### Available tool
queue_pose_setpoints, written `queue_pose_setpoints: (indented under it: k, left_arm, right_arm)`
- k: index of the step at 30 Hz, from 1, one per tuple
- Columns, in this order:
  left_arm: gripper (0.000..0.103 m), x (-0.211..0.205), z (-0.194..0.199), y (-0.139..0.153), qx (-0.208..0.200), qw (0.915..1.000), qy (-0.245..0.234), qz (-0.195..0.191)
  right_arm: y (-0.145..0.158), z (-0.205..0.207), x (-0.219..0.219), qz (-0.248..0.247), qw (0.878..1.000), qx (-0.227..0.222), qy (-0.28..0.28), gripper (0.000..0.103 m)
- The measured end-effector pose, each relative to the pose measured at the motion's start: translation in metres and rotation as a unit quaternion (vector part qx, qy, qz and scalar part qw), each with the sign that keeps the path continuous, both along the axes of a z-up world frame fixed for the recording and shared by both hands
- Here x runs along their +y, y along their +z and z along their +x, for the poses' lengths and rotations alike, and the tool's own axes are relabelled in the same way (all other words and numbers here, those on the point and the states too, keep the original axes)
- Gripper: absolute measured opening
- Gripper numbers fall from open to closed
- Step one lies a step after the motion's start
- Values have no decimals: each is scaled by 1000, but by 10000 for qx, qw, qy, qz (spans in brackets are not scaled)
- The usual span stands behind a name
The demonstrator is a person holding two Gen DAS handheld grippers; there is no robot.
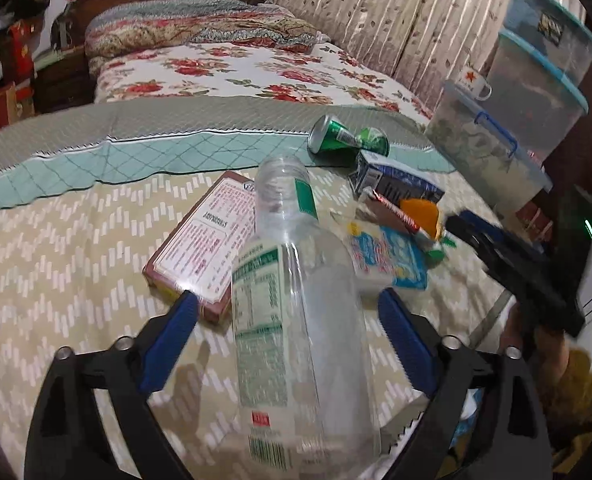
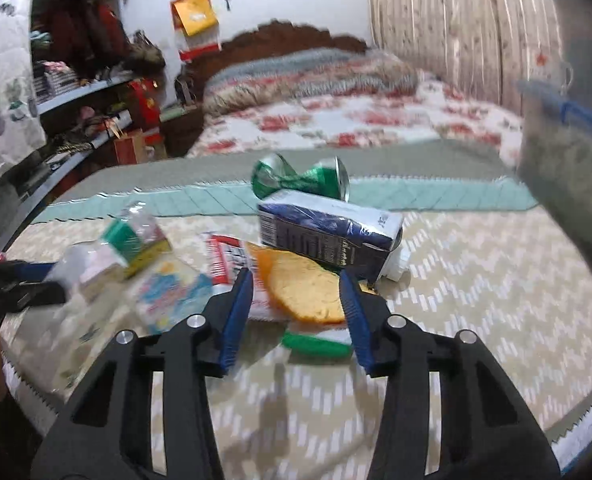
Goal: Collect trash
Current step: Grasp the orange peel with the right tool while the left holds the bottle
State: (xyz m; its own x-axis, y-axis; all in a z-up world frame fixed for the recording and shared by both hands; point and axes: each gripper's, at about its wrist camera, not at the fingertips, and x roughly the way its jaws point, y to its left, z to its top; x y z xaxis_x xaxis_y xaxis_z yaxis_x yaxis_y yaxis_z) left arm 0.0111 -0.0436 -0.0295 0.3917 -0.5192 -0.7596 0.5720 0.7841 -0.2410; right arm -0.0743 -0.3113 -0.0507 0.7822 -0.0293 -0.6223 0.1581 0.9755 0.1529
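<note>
Clear plastic bottle between left claw pads

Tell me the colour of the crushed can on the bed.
Green, with silver ends; the crushed can shows best in the left wrist view.

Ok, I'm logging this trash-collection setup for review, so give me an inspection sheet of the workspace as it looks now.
Surface: patterned beige bedspread, teal quilt border behind.
Job's things: clear plastic bottle, crushed green can, blue carton, orange snack wrapper, brown printed box, light blue packet.
Clutter: stacked plastic storage bins, mug.
Grippers: left claw open, bottle between its pads, none seen pressing; right claw open, over the wrapper.
Cables: nothing seen.
Surroundings: floral bed, folded blanket, crowded shelves, curtain.
</note>
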Motion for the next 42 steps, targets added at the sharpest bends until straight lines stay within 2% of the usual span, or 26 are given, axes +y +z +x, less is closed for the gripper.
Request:
queue_pose_setpoints:
  k: [2,5,6,7,8,9,12,14,18,21,23,24,26,28,33,38,40,42]
  left_arm:
    - [90,-4,-9,0,-5,9999,-53,89]
    - [94,-13,-24,-5,-75,9993,-169,325]
    - [94,-19,-28,-8,-140,9986,-194,479]
    - [91,-23,-30,-14,-210,9974,-183,661]
    - [84,-26,-31,-18,-257,9961,-159,826]
    - [69,-29,-31,-25,-274,9942,-143,1029]
    - [67,-23,-30,-21,-191,9966,-164,790]
    - [67,-18,-32,-12,-379,9965,-119,740]
    - [67,-7,-33,9,-508,9974,-46,514]
    - [67,-1,-31,19,-502,9981,70,337]
    - [67,3,-28,26,-395,9992,87,67]
    - [67,5,-27,31,-328,9994,79,-87]
    - [67,8,-26,37,-250,9991,40,-332]
    - [67,10,-26,45,-191,9980,-17,-597]
    - [67,6,-25,55,-33,9942,-225,-1053]
    - [67,-12,-29,55,41,9932,-407,-1086]
    - [67,-18,-31,53,74,9931,-476,-1070]
    - [67,-25,-32,50,88,9931,-543,-1035]
  right_arm:
    - [-9,13,3,-58,9997,171,143,45]
    - [-19,22,4,-50,9992,279,264,34]
    - [-22,23,2,31,9991,313,290,21]
    - [-22,22,-3,134,9992,262,257,15]
    - [-22,23,-6,182,9994,202,220,13]
    - [-19,19,-9,227,9995,127,200,10]
    - [-4,-5,-12,281,9992,-204,189,7]
    - [6,-19,-15,253,9987,-417,154,7]
    - [15,-35,-24,290,9978,-601,52,7]
    - [9,-31,-27,210,9988,-450,14,13]
    - [2,-22,-30,482,9985,-206,141,46]
    - [0,-20,-29,573,9981,-172,170,83]
    - [-3,-15,-26,571,9978,-250,233,75]
    - [-7,-5,-19,371,9987,2,346,48]
    - [-19,12,-14,229,9978,344,517,45]
    - [-28,21,-18,398,9966,461,559,44]
    - [-33,25,-23,603,9949,534,602,18]
    - [-35,23,-30,851,9934,493,583,11]
